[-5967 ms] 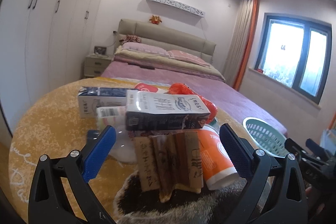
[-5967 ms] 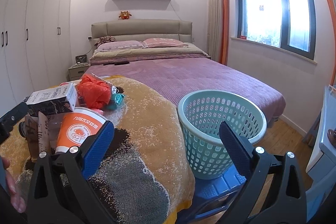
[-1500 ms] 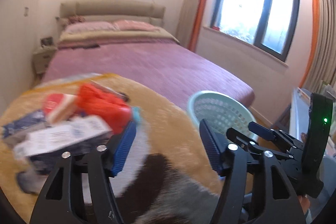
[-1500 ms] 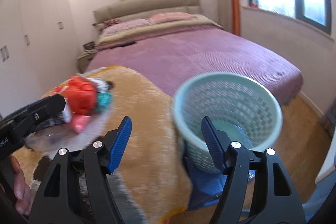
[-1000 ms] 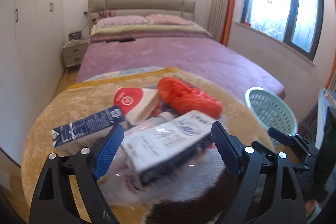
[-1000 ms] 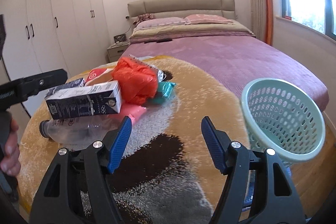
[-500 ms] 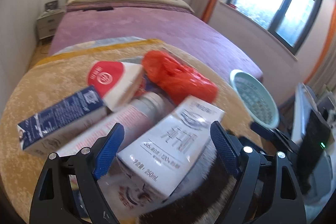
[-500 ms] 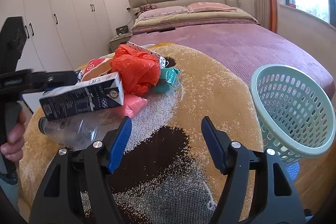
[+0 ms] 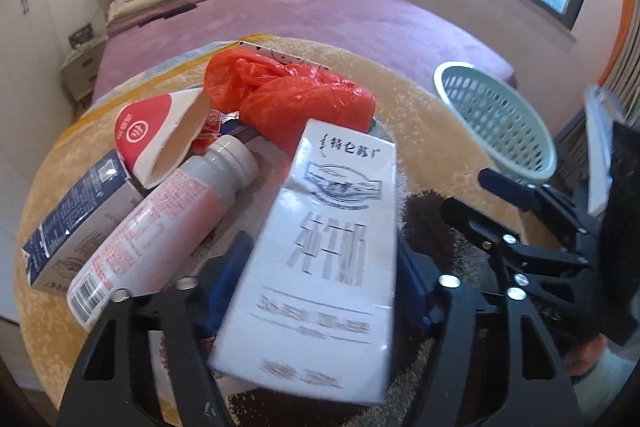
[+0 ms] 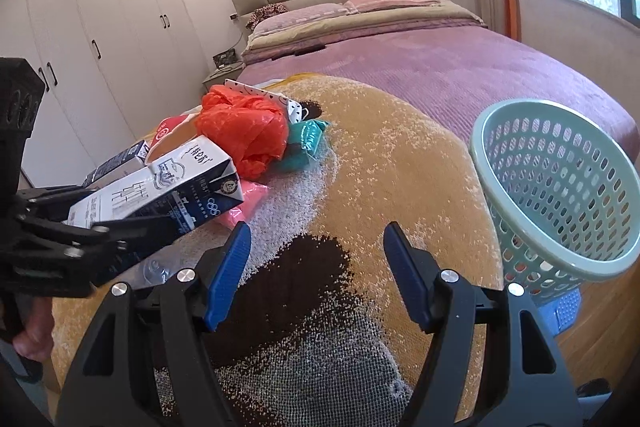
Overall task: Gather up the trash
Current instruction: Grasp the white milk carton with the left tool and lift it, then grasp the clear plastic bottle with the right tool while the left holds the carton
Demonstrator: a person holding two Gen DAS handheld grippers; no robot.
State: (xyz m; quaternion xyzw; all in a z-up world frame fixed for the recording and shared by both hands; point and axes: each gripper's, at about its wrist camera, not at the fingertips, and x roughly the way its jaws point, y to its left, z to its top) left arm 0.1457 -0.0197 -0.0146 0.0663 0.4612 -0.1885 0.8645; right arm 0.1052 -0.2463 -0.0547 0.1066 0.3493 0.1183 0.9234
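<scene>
In the left wrist view, a dark blue carton [image 9: 76,227] lies at nine o'clock and a pink-labelled bottle [image 9: 168,227] just right of it. The left gripper [image 9: 320,291] is clamped on the white milk carton [image 9: 324,263], which fills the space between its blue pads. The green basket [image 10: 560,187] sits at three o'clock. The right gripper [image 10: 316,271] hangs wide and unloaded above the round rug [image 10: 400,167], the carton at its nine o'clock.
</scene>
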